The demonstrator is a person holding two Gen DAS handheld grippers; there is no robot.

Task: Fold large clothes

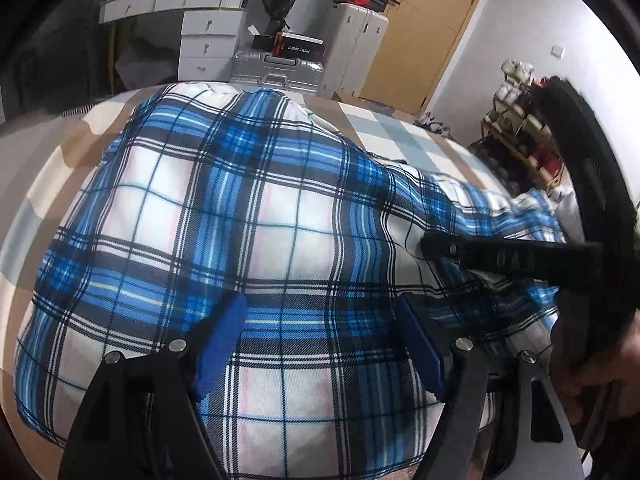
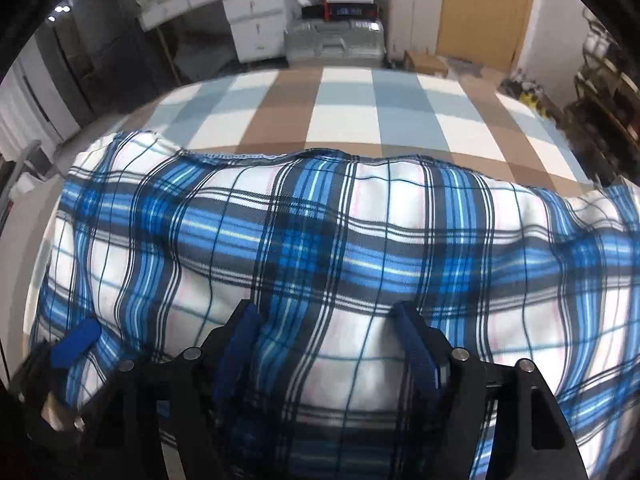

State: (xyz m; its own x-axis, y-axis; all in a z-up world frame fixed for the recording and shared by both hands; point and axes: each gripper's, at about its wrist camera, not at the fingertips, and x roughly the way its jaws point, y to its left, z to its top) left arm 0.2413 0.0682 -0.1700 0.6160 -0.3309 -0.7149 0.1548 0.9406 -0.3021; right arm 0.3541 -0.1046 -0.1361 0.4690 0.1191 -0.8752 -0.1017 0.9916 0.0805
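Note:
A large blue, white and black plaid garment (image 1: 248, 220) lies spread on a checked bedspread (image 1: 404, 136). My left gripper (image 1: 320, 340) hovers open just over the cloth, its blue-padded fingers (image 1: 222, 344) wide apart. My right gripper (image 2: 328, 344) is also open above the plaid garment (image 2: 320, 232), with cloth between and under its blue pads (image 2: 416, 352). The right gripper's black body (image 1: 520, 256) shows at the right of the left wrist view, resting on the cloth. The left gripper's blue pad (image 2: 76, 340) shows at the lower left of the right wrist view.
The bedspread (image 2: 348, 112) has brown, white and pale blue squares beyond the garment's far hem. Past the bed stand a silver suitcase (image 1: 276, 72), white drawers (image 1: 208, 36), a wooden door (image 1: 432, 28) and a cluttered rack (image 1: 524, 128) at the right.

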